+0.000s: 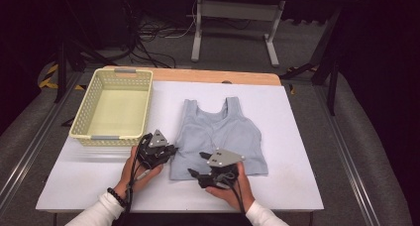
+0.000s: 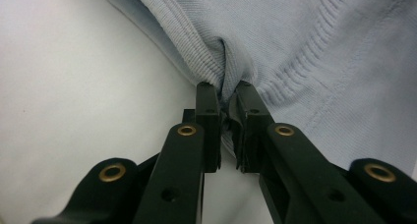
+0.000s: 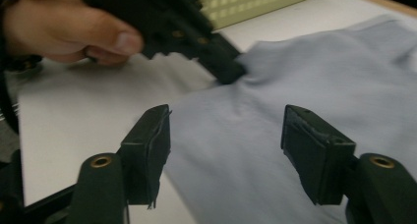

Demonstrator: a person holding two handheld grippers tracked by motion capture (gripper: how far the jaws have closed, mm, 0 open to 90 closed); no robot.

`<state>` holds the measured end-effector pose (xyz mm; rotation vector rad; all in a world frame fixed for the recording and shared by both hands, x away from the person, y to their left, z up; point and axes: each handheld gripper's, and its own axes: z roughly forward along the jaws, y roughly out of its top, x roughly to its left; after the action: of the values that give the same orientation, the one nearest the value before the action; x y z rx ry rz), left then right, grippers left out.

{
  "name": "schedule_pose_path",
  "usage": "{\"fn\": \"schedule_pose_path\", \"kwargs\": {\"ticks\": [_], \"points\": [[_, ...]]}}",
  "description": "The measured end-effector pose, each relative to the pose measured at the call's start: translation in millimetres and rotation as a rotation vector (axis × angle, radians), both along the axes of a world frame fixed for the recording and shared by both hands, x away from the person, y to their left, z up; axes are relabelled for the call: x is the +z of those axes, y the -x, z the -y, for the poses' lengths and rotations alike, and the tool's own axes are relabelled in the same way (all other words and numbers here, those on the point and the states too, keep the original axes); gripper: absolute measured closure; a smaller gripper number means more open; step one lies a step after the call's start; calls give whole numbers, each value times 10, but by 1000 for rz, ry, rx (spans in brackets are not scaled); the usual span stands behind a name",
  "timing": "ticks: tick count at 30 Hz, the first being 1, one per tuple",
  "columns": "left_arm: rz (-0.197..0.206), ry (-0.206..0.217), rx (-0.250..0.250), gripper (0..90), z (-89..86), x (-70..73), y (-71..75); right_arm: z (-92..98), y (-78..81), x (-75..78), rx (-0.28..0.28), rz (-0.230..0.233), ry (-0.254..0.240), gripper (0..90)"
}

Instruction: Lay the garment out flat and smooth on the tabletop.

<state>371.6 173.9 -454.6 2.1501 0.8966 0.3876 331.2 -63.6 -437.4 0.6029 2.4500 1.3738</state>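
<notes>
High view, left tool pinching tank top

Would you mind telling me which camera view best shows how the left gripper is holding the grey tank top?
The left gripper view: its jaws are shut on a pinched fold at the edge of the tank top. The high view shows the left gripper at the garment's lower left side, the pinch too small to read. The right gripper view shows it blurred, its tip on the fabric.

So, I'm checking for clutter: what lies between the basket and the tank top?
Nothing: in the high view only a bare strip of white table separates the yellow basket from the light blue tank top.
</notes>
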Motion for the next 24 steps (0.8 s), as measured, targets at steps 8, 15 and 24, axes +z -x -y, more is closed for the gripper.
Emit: {"fn": "schedule_pose_path", "kwargs": {"ticks": [8, 15, 24], "points": [[-4, 4, -4, 830, -6, -3, -4, -487, 70, -201, 103, -20, 103, 395], [-2, -11, -11, 831, -12, -4, -11, -608, 16, -248, 77, -39, 207, 491], [-3, -13, -12, 831, -17, -11, -21, -619, 34, -255, 36, 11, 229, 787]]}}
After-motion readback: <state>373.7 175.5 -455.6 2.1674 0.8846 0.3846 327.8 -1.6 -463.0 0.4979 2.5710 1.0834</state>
